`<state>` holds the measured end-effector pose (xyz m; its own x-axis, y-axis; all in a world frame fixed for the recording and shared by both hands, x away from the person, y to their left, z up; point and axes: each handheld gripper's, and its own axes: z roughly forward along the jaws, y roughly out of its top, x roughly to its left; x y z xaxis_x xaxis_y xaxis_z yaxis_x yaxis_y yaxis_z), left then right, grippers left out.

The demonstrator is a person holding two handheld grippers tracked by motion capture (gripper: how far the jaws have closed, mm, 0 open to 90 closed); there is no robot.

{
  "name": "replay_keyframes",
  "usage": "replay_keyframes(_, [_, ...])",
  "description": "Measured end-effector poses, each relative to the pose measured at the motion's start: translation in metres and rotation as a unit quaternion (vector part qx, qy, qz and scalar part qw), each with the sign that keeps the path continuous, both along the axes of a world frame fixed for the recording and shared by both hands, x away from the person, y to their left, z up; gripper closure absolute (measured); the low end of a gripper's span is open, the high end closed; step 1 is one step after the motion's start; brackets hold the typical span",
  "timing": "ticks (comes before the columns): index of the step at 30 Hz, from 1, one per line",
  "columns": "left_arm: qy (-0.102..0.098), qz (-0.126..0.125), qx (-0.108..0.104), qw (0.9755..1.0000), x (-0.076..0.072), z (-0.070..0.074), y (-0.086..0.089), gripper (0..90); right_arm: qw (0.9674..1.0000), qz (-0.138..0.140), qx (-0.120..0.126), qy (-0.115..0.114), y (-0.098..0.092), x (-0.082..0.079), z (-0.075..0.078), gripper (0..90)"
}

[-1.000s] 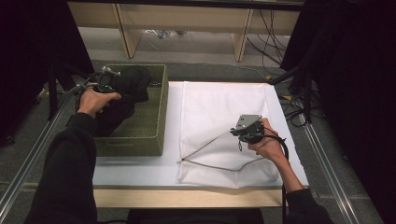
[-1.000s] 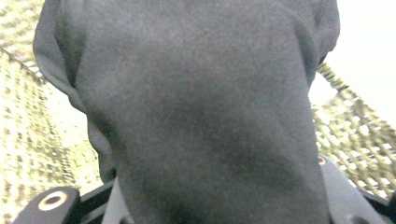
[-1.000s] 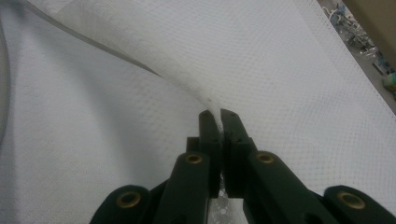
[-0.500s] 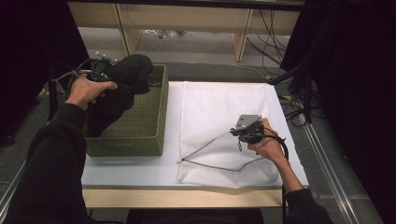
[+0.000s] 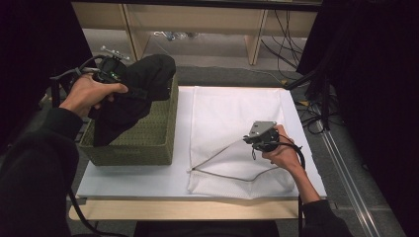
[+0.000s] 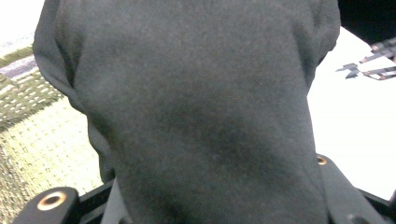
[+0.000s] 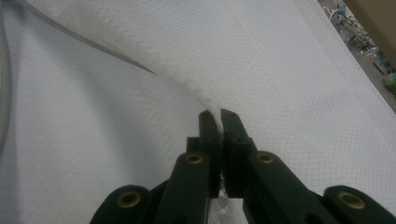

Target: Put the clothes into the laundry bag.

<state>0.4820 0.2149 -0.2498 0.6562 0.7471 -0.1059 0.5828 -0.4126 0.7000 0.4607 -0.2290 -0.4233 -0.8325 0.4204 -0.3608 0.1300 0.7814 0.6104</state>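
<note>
black garment in left gripper; print perhaps hidden.

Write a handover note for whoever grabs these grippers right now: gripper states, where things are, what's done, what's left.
Left gripper: shut on the black fabric garment, held up above the green woven basket at the table's left; its lower end hangs into the basket.
Right gripper: shut on a pinch of the white mesh laundry bag, holding up the upper layer at its zipper opening. The bag lies flat on the white table top, right of the basket.
Done: garment gripped and raised, bag mouth held open.
Left, likely: carry the garment across, feed it into the opening, let go, then close the zipper.
</note>
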Motion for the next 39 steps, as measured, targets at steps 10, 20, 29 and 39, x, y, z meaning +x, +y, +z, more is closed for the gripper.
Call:
replay_keyframes(10, [0.006,-0.048,-0.056,0.9972,-0.049,0.008,-0.019,56.8,0.9999,0.005,-0.014,-0.004,-0.002,0.001,0.001,89.4])
replay_keyframes(20, [0.037,-0.104,-0.101,0.9888,-0.087,0.004,-0.056,56.8,0.9997,-0.013,0.007,0.019,-0.001,-0.002,0.0,89.5])
replay_keyframes(29, [0.078,-0.176,-0.118,0.9742,-0.114,-0.025,-0.095,56.6,0.9997,-0.007,0.022,0.007,-0.003,0.0,0.004,89.5])
replay_keyframes(39, [0.115,-0.221,-0.128,0.9599,-0.122,-0.087,-0.135,56.2,0.9994,-0.004,0.034,0.003,-0.008,-0.001,0.012,89.5])
